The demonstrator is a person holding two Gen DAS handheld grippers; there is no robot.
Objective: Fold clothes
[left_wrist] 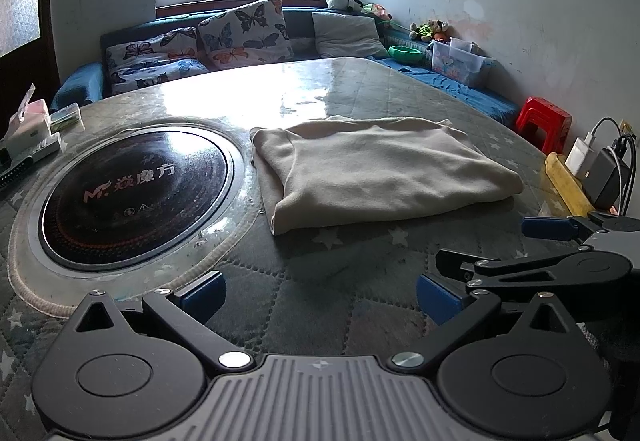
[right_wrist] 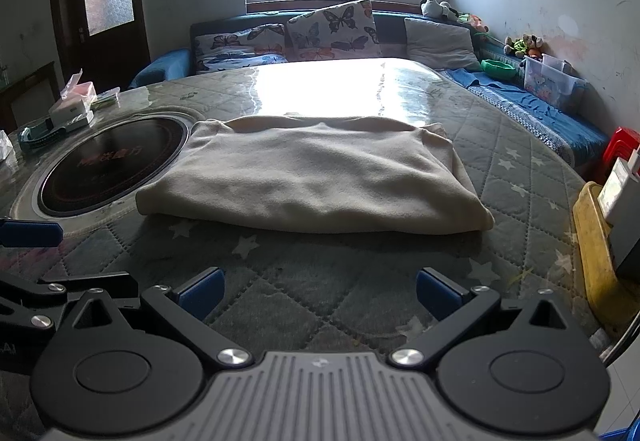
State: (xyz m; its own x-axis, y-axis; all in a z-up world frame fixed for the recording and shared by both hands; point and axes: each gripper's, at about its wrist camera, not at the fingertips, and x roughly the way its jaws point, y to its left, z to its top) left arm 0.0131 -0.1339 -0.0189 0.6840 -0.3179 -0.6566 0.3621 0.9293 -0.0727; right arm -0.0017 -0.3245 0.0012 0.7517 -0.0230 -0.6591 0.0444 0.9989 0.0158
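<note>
A cream garment point(left_wrist: 380, 171), folded into a thick rectangular bundle, is lying flat on the round bench point(left_wrist: 328, 257), which is wearing a quilted grey cover printed with pale stars under a glossy clear sheet. The bundle is sitting just beside the black induction cooktop point(left_wrist: 132, 197) set into the bench, and in the right wrist view its near left corner is reaching over the cooktop's pale surrounding ring.

The left tool point(left_wrist: 320, 295) is hovering low over the bench on the near side of the garment, its blue-padded fingers point(left_wrist: 204, 295) standing wide apart and holding nothing. The right tool point(right_wrist: 320, 293) is hanging in the same way, its fingers spread wide and empty, facing the garment's long folded edge. Neither one is touching the cloth. The two tools are sitting side by side: the right one is showing at the right edge of the left wrist view, and the left one at the left edge of the right wrist view.

At the bench's far left edge, a white box point(right_wrist: 72, 111) with tissue packs is resting. At the right edge, a yellow tray point(right_wrist: 596, 245) is holding chargers with cables. Behind the bench, a blue sofa point(right_wrist: 532, 109) is carrying butterfly-print cushions point(right_wrist: 332, 27), a grey pillow point(right_wrist: 440, 39), stuffed toys and a clear plastic bin point(right_wrist: 552, 83). A red plastic stool point(left_wrist: 544, 119) is standing by the wall.
</note>
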